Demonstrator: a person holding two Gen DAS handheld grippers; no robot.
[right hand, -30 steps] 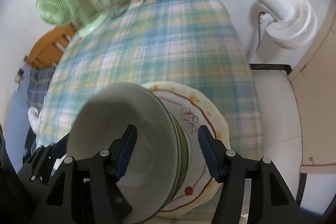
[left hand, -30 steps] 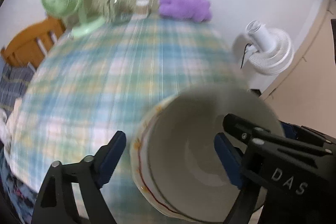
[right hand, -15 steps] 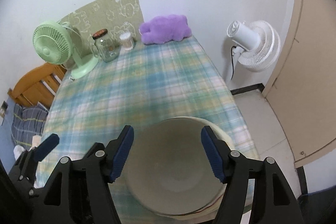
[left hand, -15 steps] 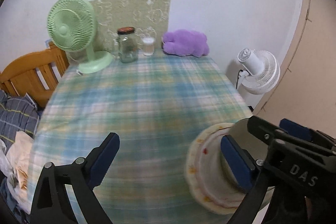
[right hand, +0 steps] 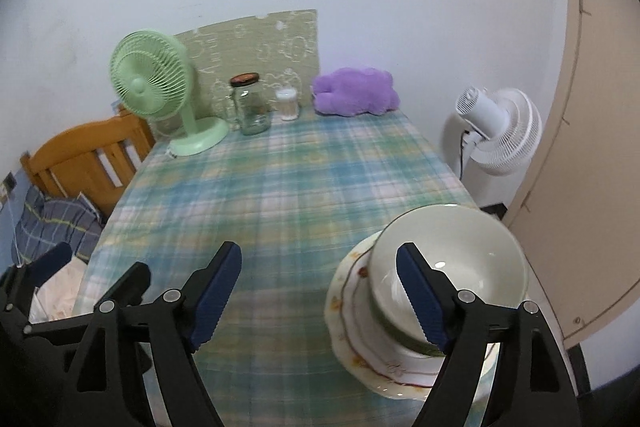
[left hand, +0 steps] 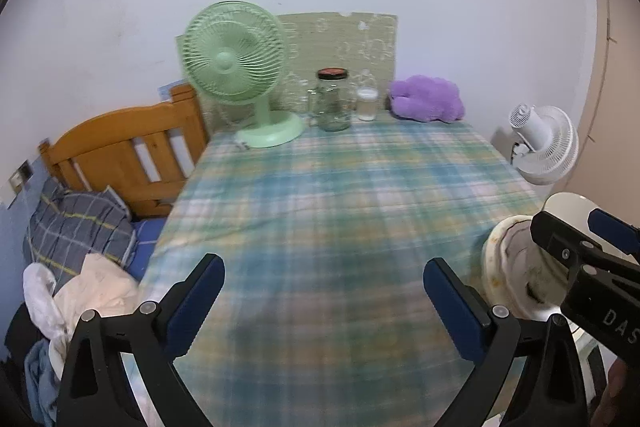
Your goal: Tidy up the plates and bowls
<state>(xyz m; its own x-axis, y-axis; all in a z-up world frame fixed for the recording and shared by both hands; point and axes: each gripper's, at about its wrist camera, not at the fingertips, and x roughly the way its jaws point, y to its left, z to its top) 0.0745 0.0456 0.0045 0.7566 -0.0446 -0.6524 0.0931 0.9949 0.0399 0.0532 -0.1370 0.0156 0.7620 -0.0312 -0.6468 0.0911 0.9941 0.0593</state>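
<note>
A stack of floral-rimmed plates (right hand: 352, 311) sits at the near right corner of the plaid table (right hand: 280, 195), with a pale bowl (right hand: 452, 251) nested in another on top. My right gripper (right hand: 320, 255) hangs just left of the stack. Its jaws are opening, and only tablecloth shows between them. My left gripper (left hand: 324, 267) is over the table's near middle, its jaws also opening and empty. In the left wrist view the plates (left hand: 496, 259) and the bowl (left hand: 568, 201) lie at the right, partly hidden behind the right gripper (left hand: 580, 243).
Along the far edge stand a green desk fan (left hand: 236, 67), a glass jar (left hand: 333, 99), a small white container (left hand: 367, 103) and a purple plush (left hand: 426, 99). A white floor fan (right hand: 500, 131) and a beige door are to the right. A wooden headboard (left hand: 120, 155) and bedding lie left.
Both grippers pulled back from the bowl and stack, rose a little and opened wider. The bowl now rests on the stack, which has slid right in both views.
</note>
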